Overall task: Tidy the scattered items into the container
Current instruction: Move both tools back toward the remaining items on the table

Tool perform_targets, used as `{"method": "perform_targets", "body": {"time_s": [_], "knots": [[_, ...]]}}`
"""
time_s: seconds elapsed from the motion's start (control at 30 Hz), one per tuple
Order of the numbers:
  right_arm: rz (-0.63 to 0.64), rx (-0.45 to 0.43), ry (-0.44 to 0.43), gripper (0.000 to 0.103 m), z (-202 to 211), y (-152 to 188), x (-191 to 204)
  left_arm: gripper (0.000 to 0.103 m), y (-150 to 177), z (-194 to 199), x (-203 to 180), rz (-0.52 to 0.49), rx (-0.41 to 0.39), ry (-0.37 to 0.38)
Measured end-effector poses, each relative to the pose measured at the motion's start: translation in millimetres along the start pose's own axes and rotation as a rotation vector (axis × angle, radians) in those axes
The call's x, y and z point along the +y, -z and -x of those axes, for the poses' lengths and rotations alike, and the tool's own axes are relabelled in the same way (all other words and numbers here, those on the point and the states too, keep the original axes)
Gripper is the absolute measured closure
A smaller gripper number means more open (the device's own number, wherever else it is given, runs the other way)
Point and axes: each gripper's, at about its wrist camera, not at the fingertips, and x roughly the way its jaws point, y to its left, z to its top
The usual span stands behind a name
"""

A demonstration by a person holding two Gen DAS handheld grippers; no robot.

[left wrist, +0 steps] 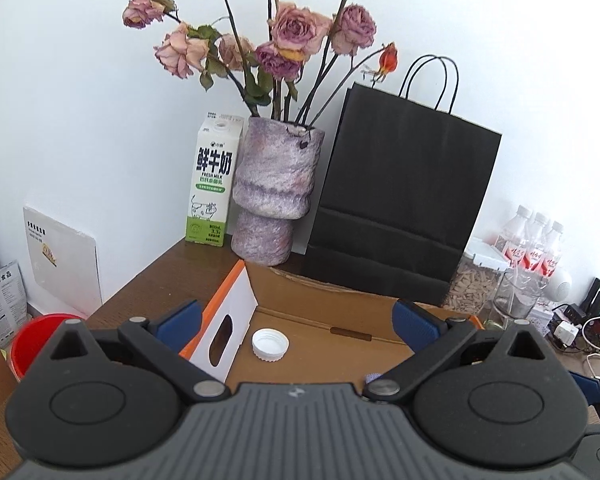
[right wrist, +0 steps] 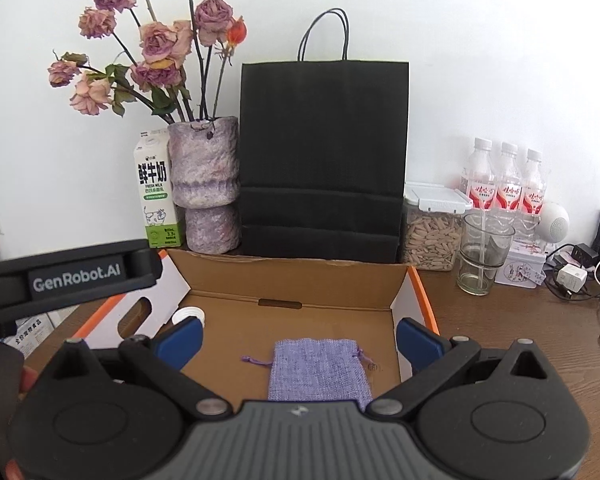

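Where readable, milk carton (right wrist: 157, 196) "FRESH MILK", "GenRobot.AI"

**Colours and patterns on the desk**

Box (right wrist: 414, 300): plain brown cardboard inside, white outer flaps with orange edging. Pouch (right wrist: 320, 372): lilac woven fabric, purple drawstring. Bottle cap (left wrist: 270, 344): white, ribbed rim. Surface (right wrist: 500, 320): dark brown wood grain. Paper bag (right wrist: 324, 152): solid black, black cord handles. Vase (right wrist: 204, 176): mottled purple-grey with pink patches. Roses (right wrist: 156, 44): faded pink and mauve, one orange-red bud, dark green leaves. Milk carton (right wrist: 154, 196): white with a green base band, black lettering, a cow drawing. Water bottles (right wrist: 508, 184): clear, white caps, red-and-white labels. Bucket (left wrist: 36, 336): red. Gripper fingers (right wrist: 416, 338): blue pads on black arms, ribbed grey body.
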Motion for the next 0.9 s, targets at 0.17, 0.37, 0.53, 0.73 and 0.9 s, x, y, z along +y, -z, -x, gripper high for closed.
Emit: {"method": "perform_targets", "body": {"time_s": [0.17,0.37,0.53,0.73,0.9], "knots": [[0.05,-0.072,-0.025,0.0,39,2,2,0.0,8,44,8,-0.045,-0.093,0.026],[0.081,-0.135,-0.043,0.0,92,32,-7,0.0,29,85,35,-0.079,-0.092,0.019],[0.068,-0.145,-0.076,0.0,126,59,-13,0.0,44,116,58,-0.065,-0.084,0.008],[0.081,-0.123,-0.102,0.0,157,91,-11,0.0,63,146,78,-0.069,-0.064,-0.008],[0.097,-0.071,-0.122,0.0,176,119,-7,0.0,84,166,90,-0.081,-0.038,-0.007]]}}
